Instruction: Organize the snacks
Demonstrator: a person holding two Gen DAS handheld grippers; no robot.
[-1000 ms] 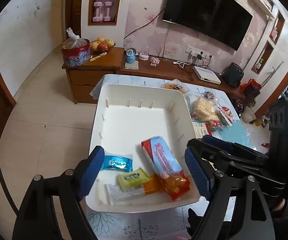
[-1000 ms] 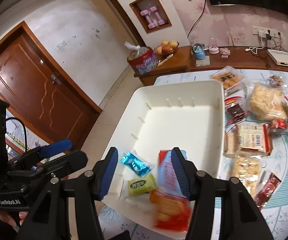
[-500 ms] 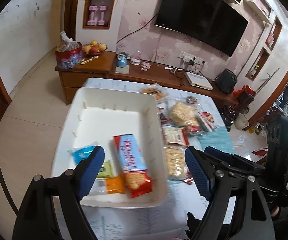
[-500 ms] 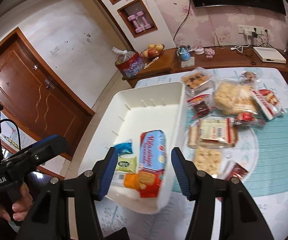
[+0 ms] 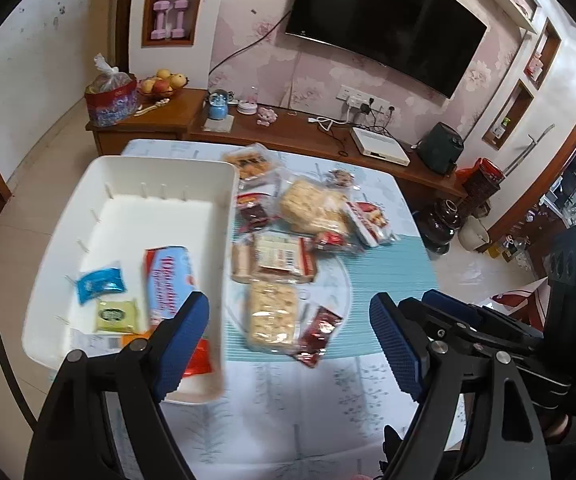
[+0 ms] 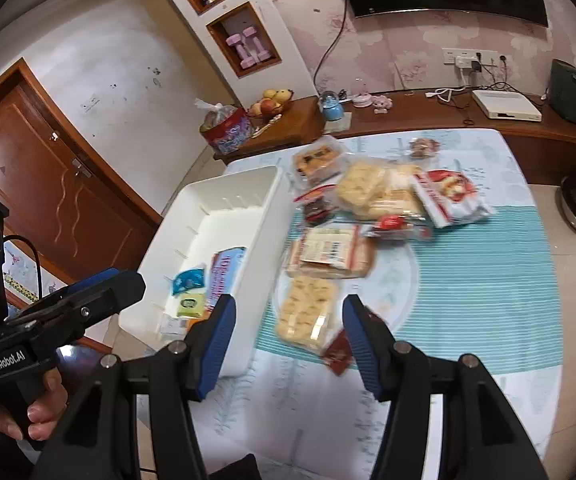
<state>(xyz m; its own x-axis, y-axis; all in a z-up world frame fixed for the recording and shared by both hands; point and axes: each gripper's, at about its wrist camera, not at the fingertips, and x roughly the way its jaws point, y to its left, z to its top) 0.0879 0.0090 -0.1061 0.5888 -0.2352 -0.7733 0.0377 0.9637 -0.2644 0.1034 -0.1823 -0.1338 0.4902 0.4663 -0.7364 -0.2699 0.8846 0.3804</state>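
A white bin (image 5: 167, 172) (image 6: 235, 188) sits at the table's left. It holds a blue-and-red biscuit pack (image 5: 167, 276) (image 6: 223, 268), a small blue packet (image 5: 99, 286), a green packet (image 5: 115, 314) and an orange one. Several snack packs lie right of it, among them a clear cracker pack (image 5: 271, 312) (image 6: 308, 312), a dark red sachet (image 5: 318, 334) (image 6: 338, 354) and a labelled cake pack (image 5: 279, 258). My left gripper (image 5: 290, 338) is open and empty above the cracker pack. My right gripper (image 6: 288, 340) is open and empty above the same pack.
A teal placemat (image 5: 388, 264) (image 6: 488, 272) covers the table's right half. A wooden TV bench (image 5: 308, 136) with a fruit bowl, a red bag and a white router stands behind the table. A wooden door (image 6: 47, 184) is at the left.
Both grippers have swung right, from over the bin to over the loose snack packs. The biscuit pack now lies in the bin, free of the right gripper's fingers.
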